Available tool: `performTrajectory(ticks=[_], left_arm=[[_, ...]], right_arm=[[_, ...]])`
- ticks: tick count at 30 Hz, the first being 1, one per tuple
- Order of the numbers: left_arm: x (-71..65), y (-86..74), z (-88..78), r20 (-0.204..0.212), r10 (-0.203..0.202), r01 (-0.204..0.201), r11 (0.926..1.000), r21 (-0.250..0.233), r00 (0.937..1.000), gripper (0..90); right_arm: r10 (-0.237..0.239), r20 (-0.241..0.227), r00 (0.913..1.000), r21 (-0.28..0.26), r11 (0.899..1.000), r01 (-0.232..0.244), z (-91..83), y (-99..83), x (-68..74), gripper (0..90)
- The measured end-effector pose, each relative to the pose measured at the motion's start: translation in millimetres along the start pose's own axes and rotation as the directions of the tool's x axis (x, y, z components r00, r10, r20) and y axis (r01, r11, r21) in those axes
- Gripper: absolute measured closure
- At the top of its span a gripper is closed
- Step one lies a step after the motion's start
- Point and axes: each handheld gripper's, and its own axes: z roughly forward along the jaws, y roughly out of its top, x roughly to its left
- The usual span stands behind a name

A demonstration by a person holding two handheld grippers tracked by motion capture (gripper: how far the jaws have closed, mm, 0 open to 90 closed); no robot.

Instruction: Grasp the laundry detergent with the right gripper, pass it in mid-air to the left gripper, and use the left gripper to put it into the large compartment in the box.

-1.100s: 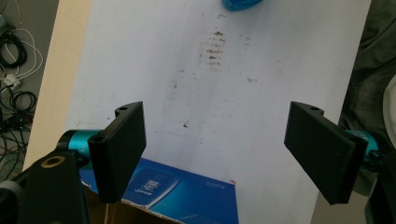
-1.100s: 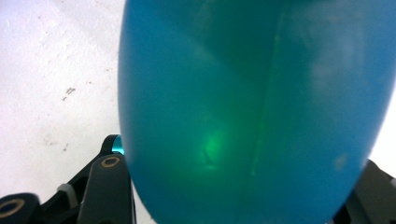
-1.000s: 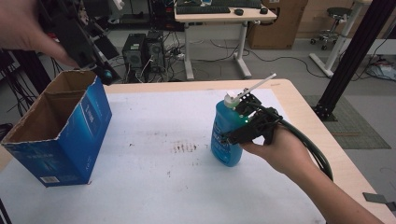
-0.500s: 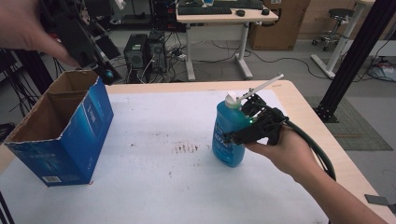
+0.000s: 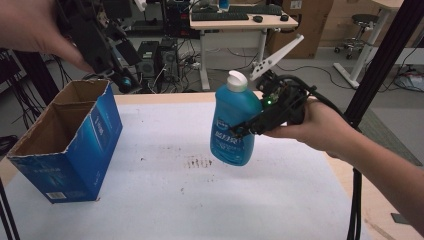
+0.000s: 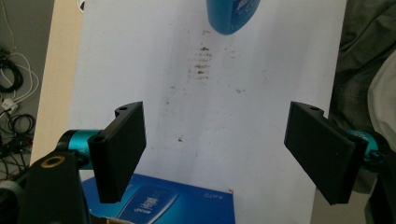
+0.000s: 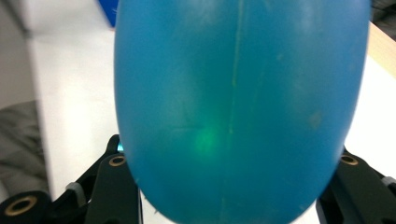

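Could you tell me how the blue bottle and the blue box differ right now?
The bottle hangs above the table, clamped in the right gripper; the box rests on the table, untouched. The bottle is capped in white; the box stands open at the top. Both are blue with printed labels.

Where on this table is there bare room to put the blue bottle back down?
The white mat is bare between the open blue box and the blue bottle, around the brown smudge, and along the near edge. It is crowded only at the left, where the box stands under the left tongs.
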Motion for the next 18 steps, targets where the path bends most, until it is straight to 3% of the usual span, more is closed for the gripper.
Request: performTrajectory(ticks=[4,5,9,11,12,18], left_arm=[[-2.2,5.7,-1.8,0.005,0.02,-0.02,0.9998,-0.008,0.9998,21.0],[-4.1,10.8,-3.7,0.031,0.045,-0.044,0.9986,-0.029,0.9985,21.0],[-6.2,16.6,-6.0,0.046,0.082,-0.08,0.9958,-0.044,0.9955,21.0],[-7.5,21.4,-7.3,0.064,0.107,-0.103,0.993,-0.058,0.9923,21.0],[-7.5,21.4,-7.3,0.064,0.107,-0.103,0.993,-0.058,0.9923,21.0],[-13.2,29.3,-4.6,0.089,0.136,-0.129,0.9887,-0.076,0.9867,21.0]], right_arm=[[-0.038,-0.03,0.9988,0.003,0.999,0.038,-2.2,11.3,2.3,45.8],[-0.081,-0.072,0.9941,-0.002,0.997,0.081,-4.5,26.2,5.9,45.8],[-0.124,-0.118,0.9852,-0.006,0.992,0.124,-5.9,42.0,10.6,45.8],[-0.16,-0.169,0.9726,-0.011,0.987,0.16,-5.7,57.1,15.3,45.8],[-0.16,-0.169,0.9726,-0.011,0.987,0.16,-5.7,57.1,15.3,45.8],[-0.225,-0.221,0.949,0.029,0.971,0.237,3.6,80.5,25.7,45.8]])
